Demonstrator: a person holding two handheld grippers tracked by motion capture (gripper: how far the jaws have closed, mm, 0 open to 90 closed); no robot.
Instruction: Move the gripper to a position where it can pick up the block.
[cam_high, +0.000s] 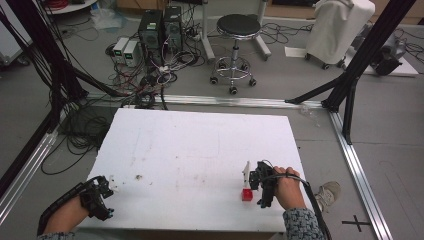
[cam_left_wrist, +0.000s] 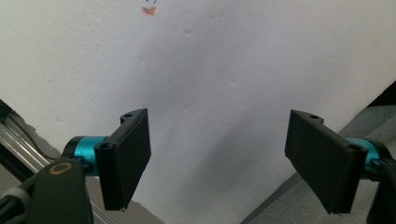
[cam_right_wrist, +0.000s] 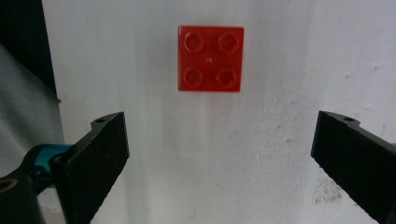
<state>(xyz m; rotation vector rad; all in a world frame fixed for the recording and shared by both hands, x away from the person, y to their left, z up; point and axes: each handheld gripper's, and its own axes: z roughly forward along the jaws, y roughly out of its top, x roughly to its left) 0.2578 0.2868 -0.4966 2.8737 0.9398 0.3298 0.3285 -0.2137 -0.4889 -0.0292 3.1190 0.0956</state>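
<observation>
A small red square plastic brick with four studs (cam_right_wrist: 210, 58) is sitting flat on the white foam-like table top (cam_high: 200, 150), near the right front corner, studs up. The right gripper (cam_right_wrist: 219, 158) is hovering above it with jaws spread wide and holding nothing; in the right gripper view the brick is lying ahead of the jaws and slightly left of centre, not yet between them. In the high view the right gripper (cam_high: 256, 176) is sitting just beside the brick (cam_high: 247, 194), with the person's right hand (cam_high: 288, 189) wrapping the handle.

The left gripper (cam_left_wrist: 219, 158) is hanging over the left front edge of the table, jaws also wide apart and empty, well apart from the brick.

Risks, as a guess: if the right jaws are closing from this offset, one pad is likely hitting the brick first and shoving it sideways or spinning it. The brick is light and smooth-sided, so a corner-on pinch could be squirting it out. It is also lying near the table's front edge, so a hard nudge could be sending it off.
</observation>
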